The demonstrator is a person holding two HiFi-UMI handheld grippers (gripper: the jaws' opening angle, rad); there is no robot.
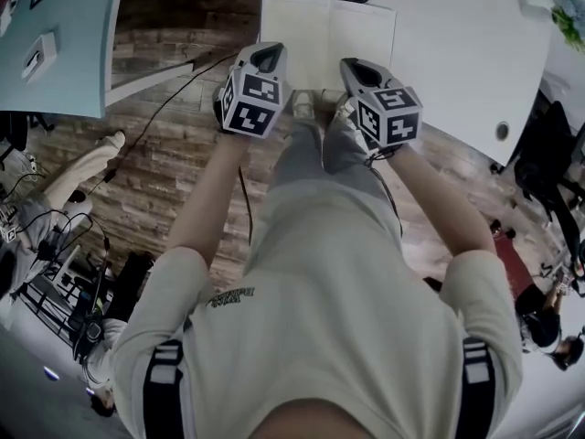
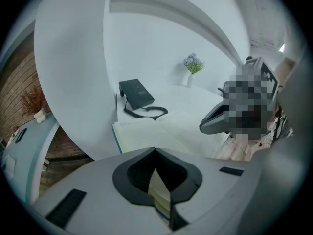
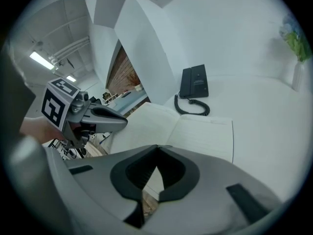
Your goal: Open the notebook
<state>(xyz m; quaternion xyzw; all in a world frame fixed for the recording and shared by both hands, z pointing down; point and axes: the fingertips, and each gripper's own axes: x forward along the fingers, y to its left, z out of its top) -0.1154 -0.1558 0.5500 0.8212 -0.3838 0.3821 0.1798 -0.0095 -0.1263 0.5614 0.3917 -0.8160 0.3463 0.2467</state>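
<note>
The notebook [image 1: 327,30] lies open flat on the white table [image 1: 457,53], its pale pages up and a blue cover edge showing under them. It also shows in the left gripper view as the notebook [image 2: 142,131] and in the right gripper view as the notebook [image 3: 195,131]. My left gripper [image 1: 268,57] hovers over the book's near left edge. Its jaws meet at the tips [image 2: 155,150] with nothing held. My right gripper [image 1: 358,69] hangs over the near right edge, shut and empty [image 3: 157,147]. Each gripper sees the other beside it.
A black telephone [image 3: 194,82] with a coiled cord sits behind the notebook. A small vase of flowers [image 2: 192,67] stands at the table's far right. Wooden floor [image 1: 174,154] with cables lies below the table's front edge. Another person's legs [image 1: 73,181] are at the left.
</note>
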